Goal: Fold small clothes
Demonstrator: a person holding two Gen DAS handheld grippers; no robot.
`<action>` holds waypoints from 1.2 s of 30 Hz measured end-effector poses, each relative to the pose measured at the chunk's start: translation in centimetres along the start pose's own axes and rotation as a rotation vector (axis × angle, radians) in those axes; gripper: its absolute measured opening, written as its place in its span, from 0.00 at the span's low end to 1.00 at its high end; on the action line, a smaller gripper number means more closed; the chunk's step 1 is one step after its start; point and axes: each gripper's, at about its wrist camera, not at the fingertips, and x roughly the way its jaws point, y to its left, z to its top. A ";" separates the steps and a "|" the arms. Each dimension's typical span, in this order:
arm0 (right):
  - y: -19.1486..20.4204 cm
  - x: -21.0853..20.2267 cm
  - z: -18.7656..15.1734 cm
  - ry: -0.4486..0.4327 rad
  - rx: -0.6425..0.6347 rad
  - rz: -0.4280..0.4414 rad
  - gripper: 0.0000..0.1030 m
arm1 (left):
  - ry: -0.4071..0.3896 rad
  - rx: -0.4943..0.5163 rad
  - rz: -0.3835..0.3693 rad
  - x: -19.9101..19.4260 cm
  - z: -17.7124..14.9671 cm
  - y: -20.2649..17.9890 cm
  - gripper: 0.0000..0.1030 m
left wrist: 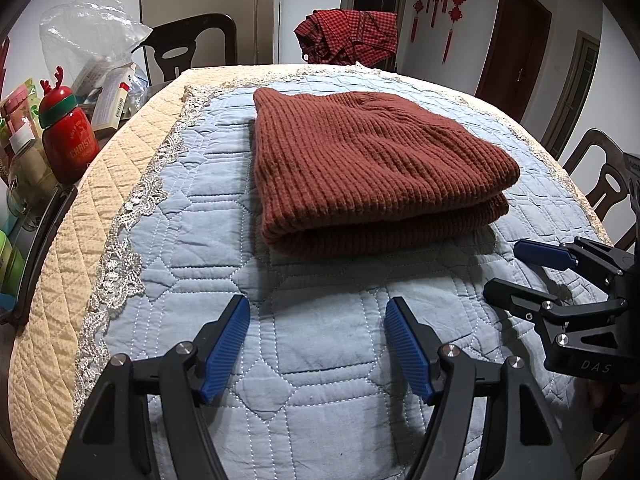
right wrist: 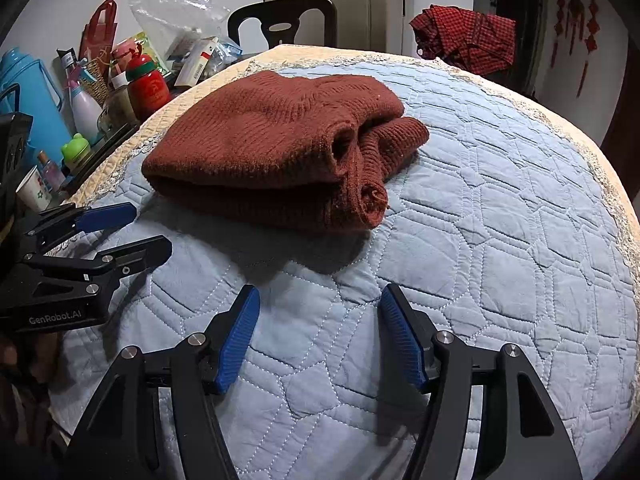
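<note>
A rust-brown ribbed knit garment (left wrist: 360,168) lies folded in a thick stack on the blue quilted cloth (left wrist: 192,216). It also shows in the right wrist view (right wrist: 264,148), where a rolled sleeve end sticks out at its right side. My left gripper (left wrist: 318,306) is open and empty, hovering over the quilt a short way in front of the garment; it also shows in the right wrist view (right wrist: 132,228). My right gripper (right wrist: 319,300) is open and empty, near the garment's front right; it also shows in the left wrist view (left wrist: 500,270).
Bottles, a red reindeer flask (left wrist: 66,136), boxes and a plastic bag crowd the left table edge. A blue thermos (right wrist: 28,100) stands there too. A red checked cloth (left wrist: 348,36) hangs over a far chair. Dark chairs (left wrist: 192,48) surround the table.
</note>
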 end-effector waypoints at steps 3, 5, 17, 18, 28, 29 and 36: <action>0.0 0.0 0.0 0.000 0.000 0.000 0.62 | 0.000 0.000 0.000 0.0 0.0 0.0 0.71; 0.0 0.0 0.0 0.000 0.000 0.000 0.62 | 0.000 0.000 0.000 0.0 0.0 0.0 0.71; 0.0 0.0 0.0 0.000 0.000 0.000 0.62 | 0.000 -0.001 -0.001 0.0 0.0 0.0 0.71; 0.0 0.0 0.0 0.000 0.000 0.000 0.62 | 0.000 -0.001 -0.001 0.0 0.0 0.0 0.71; 0.0 0.0 0.0 0.000 0.000 0.001 0.62 | -0.001 -0.004 -0.007 0.0 -0.1 0.0 0.72; 0.0 0.0 0.0 0.000 0.000 0.001 0.62 | -0.002 -0.006 -0.011 0.0 -0.1 -0.1 0.72; 0.0 0.0 0.0 -0.001 0.001 0.001 0.62 | 0.001 -0.007 -0.028 0.0 -0.2 -0.6 0.76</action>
